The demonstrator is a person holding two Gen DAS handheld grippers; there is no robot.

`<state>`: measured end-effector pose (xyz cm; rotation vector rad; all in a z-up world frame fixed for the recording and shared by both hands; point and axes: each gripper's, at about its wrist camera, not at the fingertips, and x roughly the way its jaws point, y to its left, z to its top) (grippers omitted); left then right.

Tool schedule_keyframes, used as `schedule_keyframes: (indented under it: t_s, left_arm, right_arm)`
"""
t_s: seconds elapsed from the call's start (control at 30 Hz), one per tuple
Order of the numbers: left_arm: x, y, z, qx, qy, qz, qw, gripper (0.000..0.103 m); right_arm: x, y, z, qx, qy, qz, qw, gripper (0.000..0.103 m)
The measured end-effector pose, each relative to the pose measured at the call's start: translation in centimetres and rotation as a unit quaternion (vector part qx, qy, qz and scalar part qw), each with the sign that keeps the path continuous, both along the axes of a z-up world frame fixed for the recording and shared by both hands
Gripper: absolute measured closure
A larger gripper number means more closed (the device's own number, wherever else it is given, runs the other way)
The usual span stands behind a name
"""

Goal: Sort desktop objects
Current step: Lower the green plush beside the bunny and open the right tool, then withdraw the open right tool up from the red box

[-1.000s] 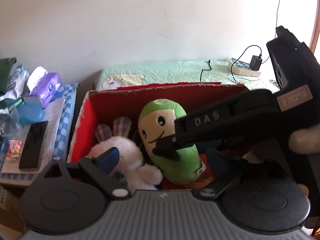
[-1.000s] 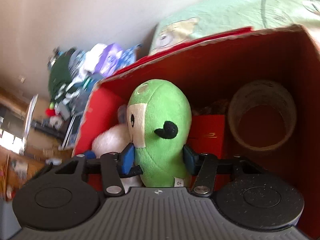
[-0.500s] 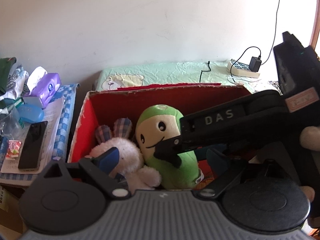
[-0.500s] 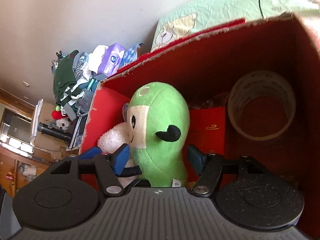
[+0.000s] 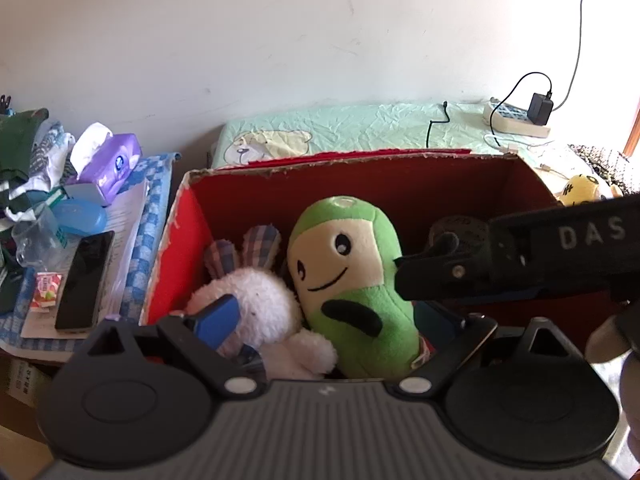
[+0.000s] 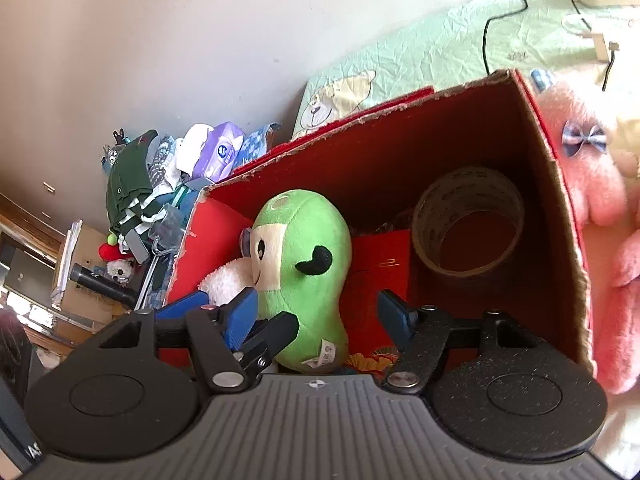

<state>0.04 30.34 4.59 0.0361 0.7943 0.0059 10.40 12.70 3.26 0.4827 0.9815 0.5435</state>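
Observation:
A green plush toy (image 5: 352,280) with a smiling face stands in the red cardboard box (image 5: 176,248) and leans on a white bunny plush (image 5: 256,304). My left gripper (image 5: 326,320) hangs open over the box's near edge, a finger on either side of the two toys. From the right, my right gripper (image 5: 424,268) reaches in beside the green plush toy. In the right wrist view my right gripper (image 6: 318,312) is open. The green plush toy (image 6: 304,272) sits loose between its blue pads (image 6: 240,312).
A tape roll (image 6: 468,220) and a red envelope (image 6: 380,268) lie in the box. A pink plush (image 6: 592,208) and a yellow plush (image 5: 582,188) sit to its right. Left of it are a phone (image 5: 84,280) and tissue pack (image 5: 110,160); behind, a power strip (image 5: 516,120).
My right gripper, shut on the green plush toy a second ago, has opened and drawn back to the right. The toy stays in the box. My left gripper has hardly moved.

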Motion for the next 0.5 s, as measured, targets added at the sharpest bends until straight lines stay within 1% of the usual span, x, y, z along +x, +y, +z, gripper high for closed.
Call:
schedule_keyframes:
  t_s: [0.13, 0.5]
  left_arm:
    - [-0.1, -0.4, 0.2, 0.008, 0.006, 0.004, 0.9999, 0.008]
    - [-1.2, -0.9, 0.5, 0.013, 0.018, 0.024, 0.9995, 0.008]
  right_arm:
    - [-0.6, 0.1, 0.2, -0.01, -0.015, -0.005, 1.0, 0.033]
    - [-2.9, -0.9, 0.8, 0.002, -0.039, -0.018, 0.999, 0.033]
